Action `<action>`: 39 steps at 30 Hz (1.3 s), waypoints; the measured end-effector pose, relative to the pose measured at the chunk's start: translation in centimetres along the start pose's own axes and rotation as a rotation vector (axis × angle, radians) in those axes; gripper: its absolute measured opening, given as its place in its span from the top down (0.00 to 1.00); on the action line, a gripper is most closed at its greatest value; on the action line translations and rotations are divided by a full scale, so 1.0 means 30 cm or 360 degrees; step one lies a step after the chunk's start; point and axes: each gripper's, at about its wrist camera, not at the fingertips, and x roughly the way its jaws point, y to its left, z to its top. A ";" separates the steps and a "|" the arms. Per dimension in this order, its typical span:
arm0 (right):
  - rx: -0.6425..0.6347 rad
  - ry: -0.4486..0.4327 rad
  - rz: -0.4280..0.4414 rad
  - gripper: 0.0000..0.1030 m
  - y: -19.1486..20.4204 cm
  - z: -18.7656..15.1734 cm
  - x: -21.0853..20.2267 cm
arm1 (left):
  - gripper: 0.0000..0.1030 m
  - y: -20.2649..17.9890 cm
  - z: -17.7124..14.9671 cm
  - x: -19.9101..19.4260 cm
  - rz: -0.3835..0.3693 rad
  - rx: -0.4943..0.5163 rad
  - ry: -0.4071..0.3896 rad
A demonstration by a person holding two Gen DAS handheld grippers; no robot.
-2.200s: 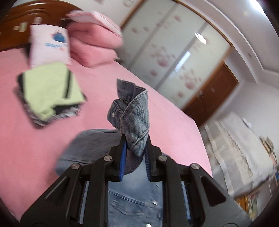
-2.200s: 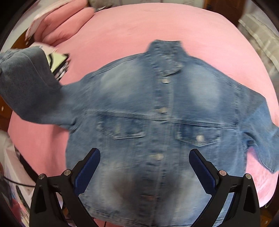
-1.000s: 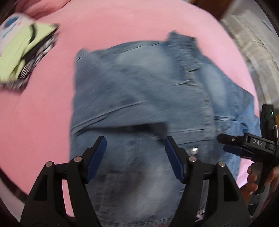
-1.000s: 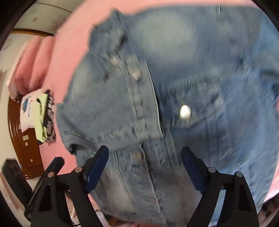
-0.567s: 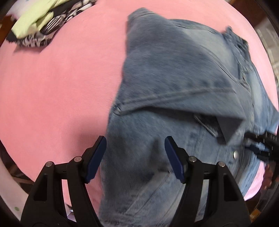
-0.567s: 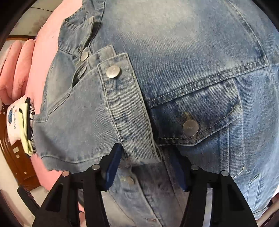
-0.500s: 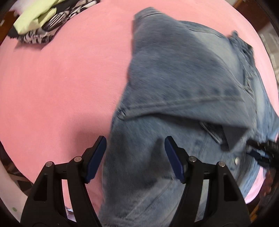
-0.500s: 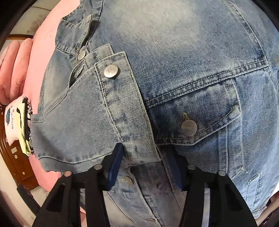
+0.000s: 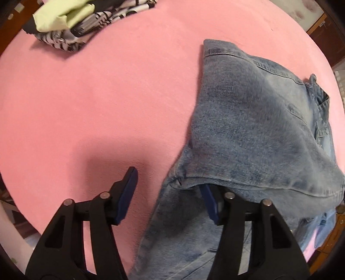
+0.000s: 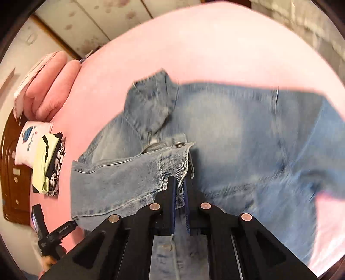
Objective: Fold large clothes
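A blue denim jacket (image 9: pixel 258 129) lies front up on the pink bed (image 9: pixel 86 107), one sleeve folded across its chest. My left gripper (image 9: pixel 168 181) points straight down at the jacket's side edge. Its jaws are closing, with the edge of the denim between them; the pads do not press on it. One finger (image 9: pixel 127 189) rests over the bare sheet and the other is tucked under the folded sleeve. In the right wrist view my right gripper (image 10: pixel 179 179) is shut on the sleeve cuff (image 10: pixel 179 155), held up above the jacket (image 10: pixel 248 129).
A stack of folded clothes (image 9: pixel 75 21), with a lime piece on top, sits by pink pillows (image 10: pixel 47 92) and a dark wooden headboard (image 10: pixel 8 172). Wardrobe doors (image 10: pixel 86 17) stand beyond the bed. The bed's edge runs just below both grippers.
My right gripper has shut on the sleeve cuff and lifted it off the jacket. My left gripper has sunk and shifted to the jacket's side edge, its jaws narrower.
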 end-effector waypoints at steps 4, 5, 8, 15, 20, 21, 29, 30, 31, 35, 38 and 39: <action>-0.0013 -0.0099 -0.0206 1.00 -0.039 0.030 -0.028 | 0.72 -0.028 -0.011 0.015 0.0042 0.0092 0.0019; 0.0014 -0.0101 -0.0212 1.00 -0.078 0.038 -0.042 | 0.74 -0.029 -0.012 0.015 0.0053 0.0103 0.0014; 0.0201 0.0024 -0.0130 1.00 -0.190 0.010 -0.020 | 0.74 -0.031 -0.008 0.016 0.0087 0.0113 0.0031; 0.0469 0.0490 0.0106 0.98 -0.265 -0.080 0.134 | 0.74 -0.054 0.025 -0.009 0.0124 0.0186 0.0088; 0.0661 0.0674 0.0225 0.70 -0.264 -0.158 0.226 | 0.74 -0.106 0.033 -0.001 0.0156 0.0213 0.0129; 0.0694 0.0693 0.0247 0.64 -0.259 -0.170 0.237 | 0.74 -0.105 0.026 0.002 0.0153 0.0202 0.0131; 0.0914 0.0750 0.0335 0.64 -0.226 -0.218 0.331 | 0.74 -0.037 -0.006 0.021 0.0130 0.0133 0.0168; 0.0924 0.0734 0.0340 0.64 -0.221 -0.217 0.337 | 0.74 -0.030 0.009 0.026 0.0130 0.0135 0.0164; 0.0921 0.0726 0.0318 0.64 -0.213 -0.214 0.343 | 0.74 -0.035 0.004 0.022 0.0130 0.0138 0.0162; 0.0848 0.0650 0.0288 0.64 -0.173 -0.199 0.349 | 0.74 -0.023 0.007 0.019 0.0139 0.0140 0.0163; 0.0832 0.0618 0.0262 0.64 -0.168 -0.199 0.360 | 0.74 -0.011 -0.023 0.031 0.0134 0.0128 0.0160; 0.0846 0.0612 0.0253 0.64 -0.173 -0.203 0.369 | 0.74 -0.024 -0.034 0.027 0.0132 0.0125 0.0162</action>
